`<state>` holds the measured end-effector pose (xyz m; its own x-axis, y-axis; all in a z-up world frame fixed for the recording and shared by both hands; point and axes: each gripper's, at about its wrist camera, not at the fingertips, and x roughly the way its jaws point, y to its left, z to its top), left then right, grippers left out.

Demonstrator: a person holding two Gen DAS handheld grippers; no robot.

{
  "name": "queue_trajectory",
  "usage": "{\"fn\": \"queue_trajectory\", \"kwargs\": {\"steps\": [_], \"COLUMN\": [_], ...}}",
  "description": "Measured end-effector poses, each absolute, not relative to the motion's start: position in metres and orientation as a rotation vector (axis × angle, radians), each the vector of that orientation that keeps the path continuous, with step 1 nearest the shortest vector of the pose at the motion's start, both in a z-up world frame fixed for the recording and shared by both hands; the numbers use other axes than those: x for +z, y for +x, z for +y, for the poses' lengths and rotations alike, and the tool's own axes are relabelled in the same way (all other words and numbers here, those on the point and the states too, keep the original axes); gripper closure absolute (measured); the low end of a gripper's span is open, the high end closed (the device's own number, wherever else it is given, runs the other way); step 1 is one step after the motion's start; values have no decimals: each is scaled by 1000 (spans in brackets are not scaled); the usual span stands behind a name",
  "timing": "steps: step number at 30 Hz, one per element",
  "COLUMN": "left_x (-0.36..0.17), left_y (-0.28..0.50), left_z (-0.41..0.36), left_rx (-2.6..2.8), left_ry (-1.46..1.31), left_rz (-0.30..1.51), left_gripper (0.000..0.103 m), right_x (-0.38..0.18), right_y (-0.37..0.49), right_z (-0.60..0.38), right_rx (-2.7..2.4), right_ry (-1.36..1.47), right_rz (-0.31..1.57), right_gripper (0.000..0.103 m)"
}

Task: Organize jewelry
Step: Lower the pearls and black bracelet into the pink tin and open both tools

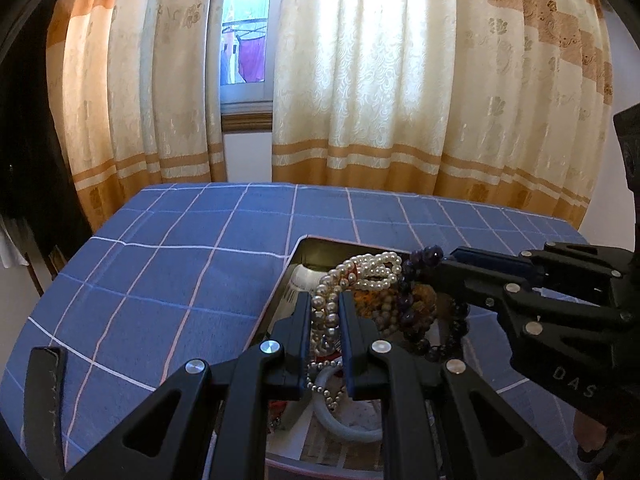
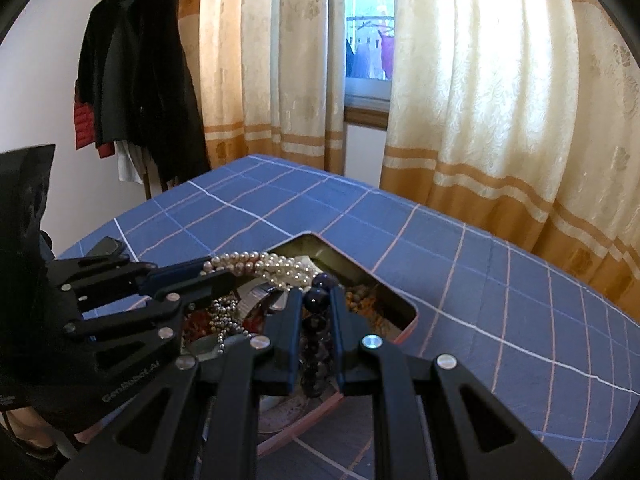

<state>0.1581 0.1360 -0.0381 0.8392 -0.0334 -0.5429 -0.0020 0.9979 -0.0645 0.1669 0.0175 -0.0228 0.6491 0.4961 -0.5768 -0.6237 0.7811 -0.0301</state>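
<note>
An open metal tin (image 1: 301, 246) sits on a table under a blue checked cloth (image 1: 168, 264), heaped with jewelry. Above the tin, the left gripper (image 1: 325, 312) is clenched on a pearl necklace (image 1: 362, 268) — the strand loops out past its fingertips. Just to the right, over the same tin, the right gripper (image 2: 316, 308) grasps a dark purple bead bracelet (image 2: 316, 300). Cream-and-orange curtains (image 1: 360, 80) hang behind the tin.

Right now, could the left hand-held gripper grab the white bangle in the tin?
Probably not yet. The left hand-held gripper is shut on the pearl strand, so its jaws are full, though the white bangle lies uncovered just below in the tin.
</note>
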Motion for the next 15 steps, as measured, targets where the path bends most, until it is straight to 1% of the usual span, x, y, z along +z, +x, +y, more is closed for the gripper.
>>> {"fn": "queue_trajectory", "kwargs": {"steps": [9,10,12,13,14,15], "left_x": [-53,-54,-55,-55,-54,-53], "left_y": [163,163,163,161,158,155], "left_z": [145,143,141,142,143,146], "left_rx": [-36,-41,-24,4,35,37], "left_ry": [-122,-117,-102,-101,-99,-107], "left_rz": [627,638,648,643,629,622], "left_gripper": [89,88,68,50,41,37], "right_x": [-38,-40,-45,-47,-48,-49], "right_y": [175,177,177,178,178,178], "right_z": [24,25,27,26,25,22], "right_rx": [659,660,660,669,664,656], "right_ry": [-234,-235,-241,-229,-222,-218], "right_rz": [646,654,666,674,678,681], "right_gripper": [87,86,86,85,82,77]}}
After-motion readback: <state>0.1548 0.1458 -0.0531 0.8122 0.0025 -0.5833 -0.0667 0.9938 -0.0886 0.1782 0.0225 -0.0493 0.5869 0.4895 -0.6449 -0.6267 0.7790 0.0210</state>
